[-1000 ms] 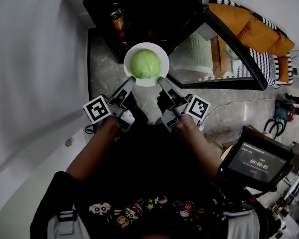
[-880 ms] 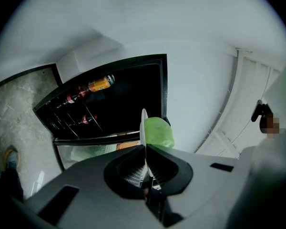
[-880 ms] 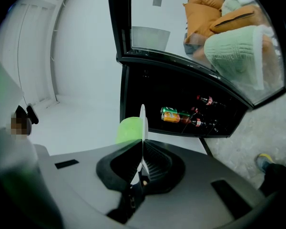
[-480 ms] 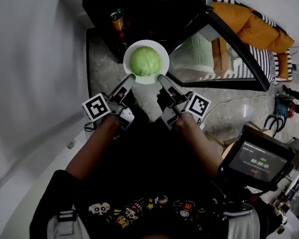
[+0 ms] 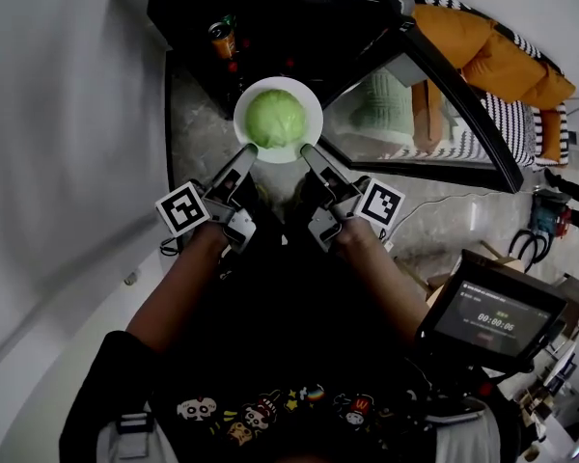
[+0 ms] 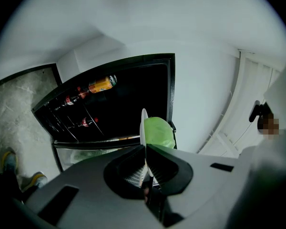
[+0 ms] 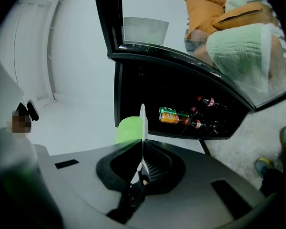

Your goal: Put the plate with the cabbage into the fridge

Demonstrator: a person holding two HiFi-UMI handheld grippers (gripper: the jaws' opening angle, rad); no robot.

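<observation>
cabbage (image 5: pixel 275 117) on plate (image 5: pixel 316 114) | left gripper (image 5: pixel 246 149) and right gripper (image 5: pixel 306 149) pinch its near rim | fridge (image 5: pixel 289 17) just behind, can (image 5: pixel 221 39) inside

head view: high, steeply down | gripper views: close along jaws, facing fridge (image 6: pixel 128 99) | shared: plate (image 5: pixel 313 133), fridge

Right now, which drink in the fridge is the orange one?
The orange can, right beside the green can; the other drinks are dark bottles with red labels.

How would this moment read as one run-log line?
left gripper: jaws shut on plate rim | right gripper: jaws shut on plate rim | cabbage: on plate | fridge: open, plate not yet inside
</observation>
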